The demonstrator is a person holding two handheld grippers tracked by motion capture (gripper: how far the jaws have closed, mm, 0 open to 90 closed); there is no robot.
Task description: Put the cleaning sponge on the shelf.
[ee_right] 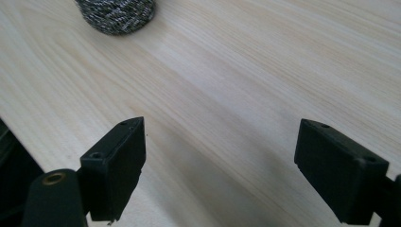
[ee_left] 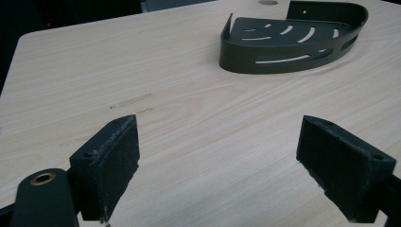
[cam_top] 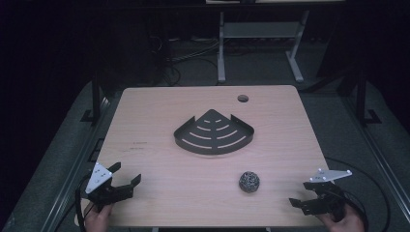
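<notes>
both grippers' fingers spread wide over the table [cam_top: 159, 159]; steel wool ball [cam_top: 249, 181] near right gripper [cam_top: 297, 203], left gripper [cam_top: 126, 175]

Bare wooden table [cam_top: 159, 164] lies open ahead of the left gripper [cam_top: 126, 178] – nothing between its spread jaws and the black corner shelf [cam_top: 214, 133], the one big obstacle mid-table. The right gripper [cam_top: 300, 194], jaws wide too, has clear board up to the steel wool ball [cam_top: 249, 181] nearby
</notes>
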